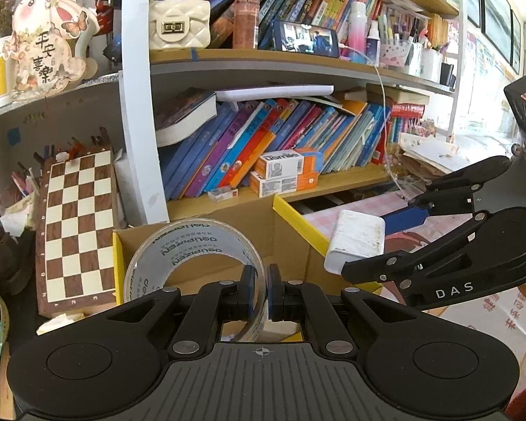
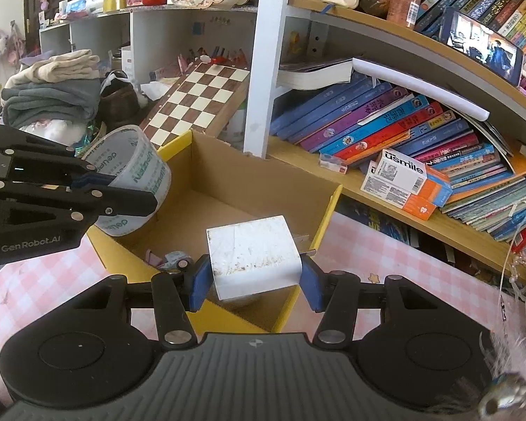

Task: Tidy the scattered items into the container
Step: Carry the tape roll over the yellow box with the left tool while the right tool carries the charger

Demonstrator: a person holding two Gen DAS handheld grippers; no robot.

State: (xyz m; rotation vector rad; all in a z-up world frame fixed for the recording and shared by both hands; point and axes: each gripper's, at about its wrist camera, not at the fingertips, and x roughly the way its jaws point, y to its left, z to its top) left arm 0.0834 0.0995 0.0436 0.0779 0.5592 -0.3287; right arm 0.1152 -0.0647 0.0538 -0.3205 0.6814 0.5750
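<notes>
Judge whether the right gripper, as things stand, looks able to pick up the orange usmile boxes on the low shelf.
Probably not yet. The right gripper is shut on the white charger block above the cardboard box, so its jaws are full. The usmile boxes lie unobstructed at the shelf's front.

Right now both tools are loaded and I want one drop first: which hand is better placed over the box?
Right. Its tool holds the charger over the box; the left's tape hangs at the rim.
</notes>
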